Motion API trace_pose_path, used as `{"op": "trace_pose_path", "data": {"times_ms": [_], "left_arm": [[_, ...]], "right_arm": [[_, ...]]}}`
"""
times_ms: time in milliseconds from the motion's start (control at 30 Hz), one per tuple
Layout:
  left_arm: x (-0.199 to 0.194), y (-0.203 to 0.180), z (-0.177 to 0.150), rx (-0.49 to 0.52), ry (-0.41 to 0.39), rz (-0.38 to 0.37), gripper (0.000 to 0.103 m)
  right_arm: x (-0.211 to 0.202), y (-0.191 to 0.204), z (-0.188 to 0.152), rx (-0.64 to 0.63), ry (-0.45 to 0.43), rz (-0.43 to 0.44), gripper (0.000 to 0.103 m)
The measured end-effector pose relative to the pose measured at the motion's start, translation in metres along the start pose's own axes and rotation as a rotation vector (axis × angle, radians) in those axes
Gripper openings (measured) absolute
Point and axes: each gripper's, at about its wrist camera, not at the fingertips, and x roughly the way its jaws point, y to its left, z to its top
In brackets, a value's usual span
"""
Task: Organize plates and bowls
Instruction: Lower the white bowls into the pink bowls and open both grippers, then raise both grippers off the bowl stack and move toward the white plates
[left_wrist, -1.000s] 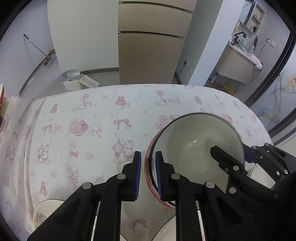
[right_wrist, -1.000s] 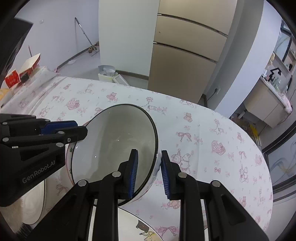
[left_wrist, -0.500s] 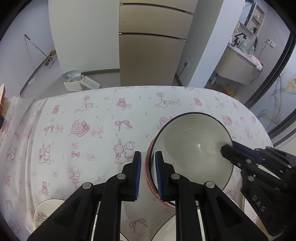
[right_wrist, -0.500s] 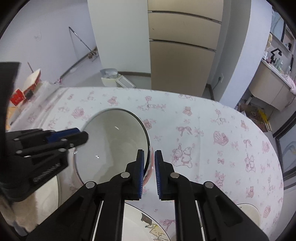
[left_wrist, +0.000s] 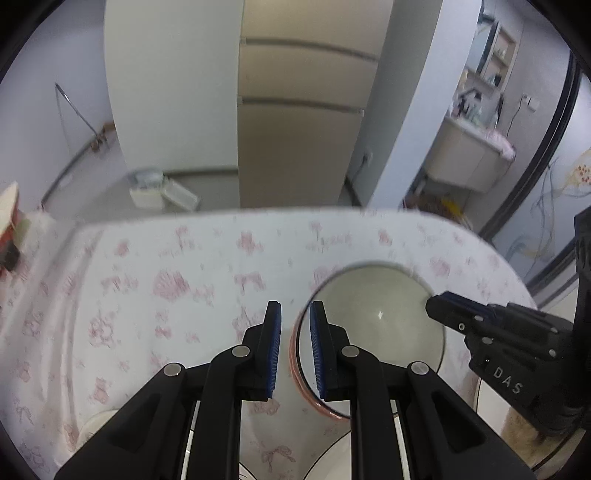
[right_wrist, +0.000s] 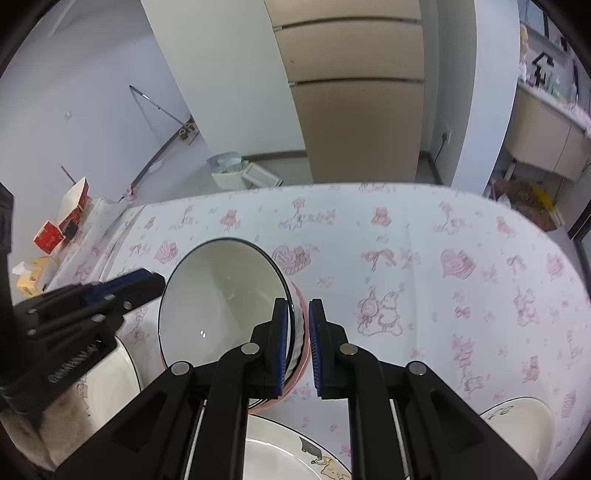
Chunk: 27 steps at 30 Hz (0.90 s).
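While you hold the bowl (right_wrist: 221, 306) tilted above the bench (right_wrist: 424, 258), each claw is clamped on its rim: your right claw (right_wrist: 295, 343) pinches the right edge, your left claw (left_wrist: 294, 347) the opposite edge. A cartoon-printed plate (right_wrist: 295, 458) lies on the pink-patterned cloth below your right claw, and another white dish (right_wrist: 524, 424) sits near the bench's right edge.
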Motion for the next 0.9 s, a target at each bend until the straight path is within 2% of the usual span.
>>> {"op": "trace_pose_path", "data": {"times_ms": [67,167,267,400,467,500,533,567,600,633,767,900], "left_arm": [[-0.016,-0.001,0.003,0.007,-0.061,-0.001,0.017],[-0.041,0.000,0.006,0.000,-0.135,-0.030,0.017],[-0.068,0.001,0.009,0.003,-0.212,-0.017,0.017],[-0.106,0.001,0.009,0.001,-0.315,-0.010,0.018],[-0.125,0.001,0.007,-0.001,-0.362,-0.022,0.030],[-0.134,-0.001,0.006,-0.001,-0.389,-0.020,0.049],[-0.142,-0.002,0.004,0.002,-0.418,-0.010,0.062],[-0.151,-0.004,0.002,0.003,-0.454,0.008,0.082],[-0.158,-0.006,0.000,0.007,-0.488,0.027,0.086],[-0.164,-0.008,-0.002,0.013,-0.517,0.045,0.086],[-0.187,-0.013,-0.011,0.039,-0.632,0.052,0.090],[-0.210,-0.018,-0.029,0.053,-0.811,0.084,0.091]], "right_arm": [[-0.015,0.002,0.002,-0.007,-0.069,-0.017,0.011],[-0.044,0.001,0.004,0.007,-0.184,0.009,0.011],[-0.072,0.002,0.004,-0.006,-0.270,0.034,0.014],[-0.105,0.004,0.004,-0.006,-0.371,0.017,0.031],[-0.118,0.008,0.002,-0.011,-0.414,-0.005,0.037],[-0.124,0.009,0.001,-0.012,-0.437,-0.011,0.048],[-0.131,0.010,0.000,-0.011,-0.461,-0.014,0.065],[-0.137,0.011,-0.001,-0.007,-0.489,-0.017,0.074],[-0.142,0.013,-0.003,-0.007,-0.521,-0.019,0.090],[-0.148,0.014,-0.005,-0.009,-0.558,-0.029,0.096],[-0.161,0.024,-0.008,-0.039,-0.653,-0.082,0.103],[-0.167,0.021,-0.008,-0.020,-0.699,-0.042,0.103]]}}
